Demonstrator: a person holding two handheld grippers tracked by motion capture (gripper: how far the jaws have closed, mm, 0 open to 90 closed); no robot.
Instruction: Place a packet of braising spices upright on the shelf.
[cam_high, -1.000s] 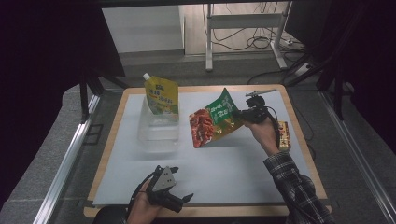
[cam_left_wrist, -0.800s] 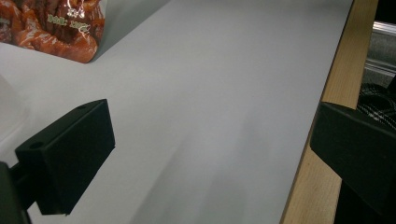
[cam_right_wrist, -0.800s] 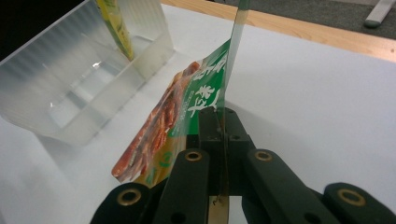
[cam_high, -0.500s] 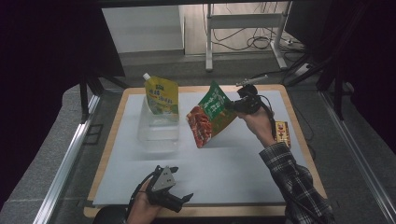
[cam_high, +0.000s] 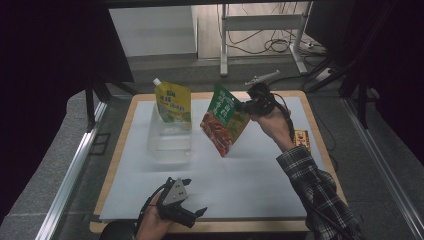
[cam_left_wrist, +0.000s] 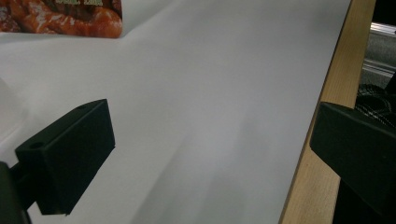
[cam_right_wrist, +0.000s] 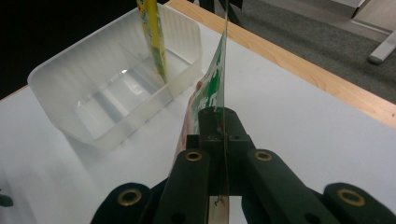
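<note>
Holding the green and red snack pouch (cam_high: 224, 120) by its edge, my right gripper (cam_high: 248, 106) has its jaws clamped tight on the pack, which hangs tilted in the air above the white sheet (cam_high: 250, 170), clear of the surface. In the right gripper view I look straight along the pinched edge of that pouch (cam_right_wrist: 215, 84), with the two black jaws pressed together on it. Beyond it sits the clear plastic tub (cam_right_wrist: 116, 88), and the yellow spout pouch (cam_right_wrist: 154, 37) stands on end inside it, leaning against the far wall. From the high view the tub (cam_high: 169, 145) lies to the left of the held pack, near but not touching, with the yellow pouch (cam_high: 173, 102) rising out of its far end. My left gripper (cam_high: 197, 214) rests low at the near edge of the wooden board (cam_high: 117, 150), jaws spread wide with nothing between them; its own view shows bare white sheet between the jaws. A small orange packet (cam_high: 301, 139) lies near the board's right edge, just beside my right forearm.
</note>
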